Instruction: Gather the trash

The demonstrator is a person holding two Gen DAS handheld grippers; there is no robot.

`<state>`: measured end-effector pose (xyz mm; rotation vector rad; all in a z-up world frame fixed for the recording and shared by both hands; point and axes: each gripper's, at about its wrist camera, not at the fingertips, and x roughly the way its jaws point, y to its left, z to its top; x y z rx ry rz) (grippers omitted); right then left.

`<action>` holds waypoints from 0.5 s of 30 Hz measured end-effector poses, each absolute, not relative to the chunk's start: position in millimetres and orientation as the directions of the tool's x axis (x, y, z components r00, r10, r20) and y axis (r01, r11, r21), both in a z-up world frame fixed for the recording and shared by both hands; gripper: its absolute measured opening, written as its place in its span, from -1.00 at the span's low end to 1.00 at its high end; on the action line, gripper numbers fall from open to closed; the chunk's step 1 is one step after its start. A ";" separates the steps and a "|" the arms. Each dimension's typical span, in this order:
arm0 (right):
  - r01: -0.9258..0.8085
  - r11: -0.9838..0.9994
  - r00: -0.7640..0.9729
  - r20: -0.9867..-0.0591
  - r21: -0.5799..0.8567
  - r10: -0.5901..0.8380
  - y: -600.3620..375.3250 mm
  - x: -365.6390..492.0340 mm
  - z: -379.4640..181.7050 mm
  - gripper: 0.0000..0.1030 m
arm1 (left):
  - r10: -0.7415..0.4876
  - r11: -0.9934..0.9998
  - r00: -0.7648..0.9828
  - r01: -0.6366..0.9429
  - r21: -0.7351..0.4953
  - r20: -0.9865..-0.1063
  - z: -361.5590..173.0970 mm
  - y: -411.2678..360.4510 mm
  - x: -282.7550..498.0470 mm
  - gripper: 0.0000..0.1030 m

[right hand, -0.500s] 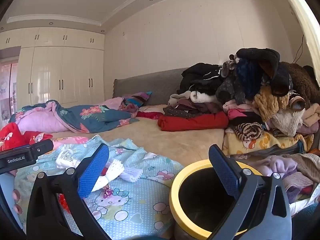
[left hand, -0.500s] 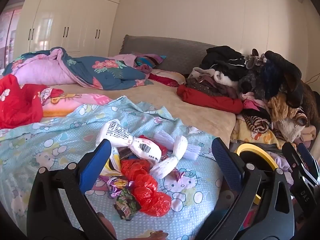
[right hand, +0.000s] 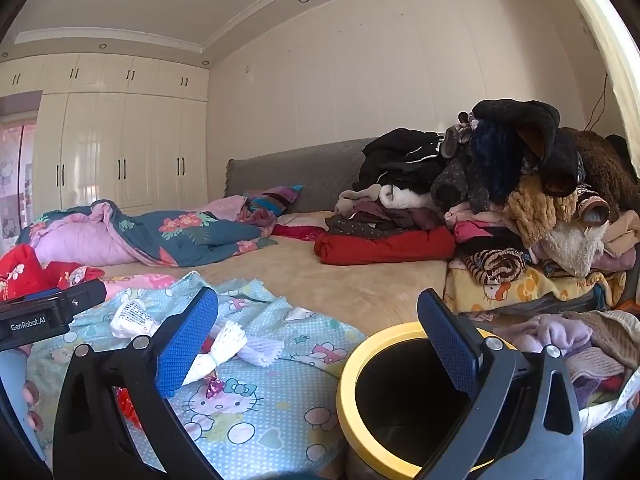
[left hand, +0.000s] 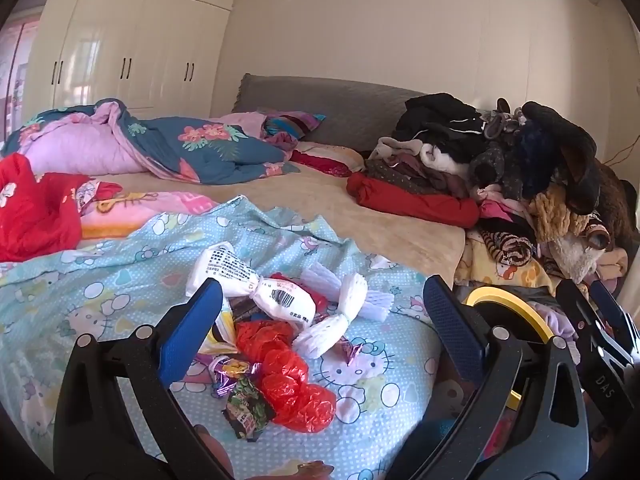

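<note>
A pile of trash lies on the light-blue Hello Kitty sheet (left hand: 80,292): a white printed wrapper (left hand: 256,286), white foam netting (left hand: 340,320), a crumpled red plastic bag (left hand: 292,376), and small candy wrappers (left hand: 240,392). My left gripper (left hand: 322,320) is open and empty, hovering just before the pile. A black bin with a yellow rim (right hand: 360,412) stands beside the bed. My right gripper (right hand: 318,340) is open and empty above the bin's near edge. The bin's rim (left hand: 508,308) also shows in the left wrist view.
A heap of clothes (right hand: 520,208) fills the bed's right side. A blue floral quilt (left hand: 168,148) and a red garment (left hand: 32,208) lie at the left. White wardrobes (right hand: 120,152) stand behind. More clothes (right hand: 580,340) lie right of the bin.
The left gripper has edged slightly closer to the trash pile. The right gripper has barely moved.
</note>
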<state>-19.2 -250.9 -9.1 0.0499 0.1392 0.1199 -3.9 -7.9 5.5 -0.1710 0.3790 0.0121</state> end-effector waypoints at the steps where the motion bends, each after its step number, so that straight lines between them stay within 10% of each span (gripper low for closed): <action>1: -0.116 0.992 0.983 -0.136 0.058 0.123 -250.7 -19.1 -9.0 0.88 | -0.021 0.986 0.929 -0.043 -0.163 -0.369 5.7 -8.3 -3.9 0.79; 15: -0.116 0.992 0.984 -0.131 0.057 0.122 -250.9 -20.5 -6.8 0.88 | -0.020 0.985 0.930 -0.044 -0.166 -0.367 7.6 -9.4 -3.7 0.79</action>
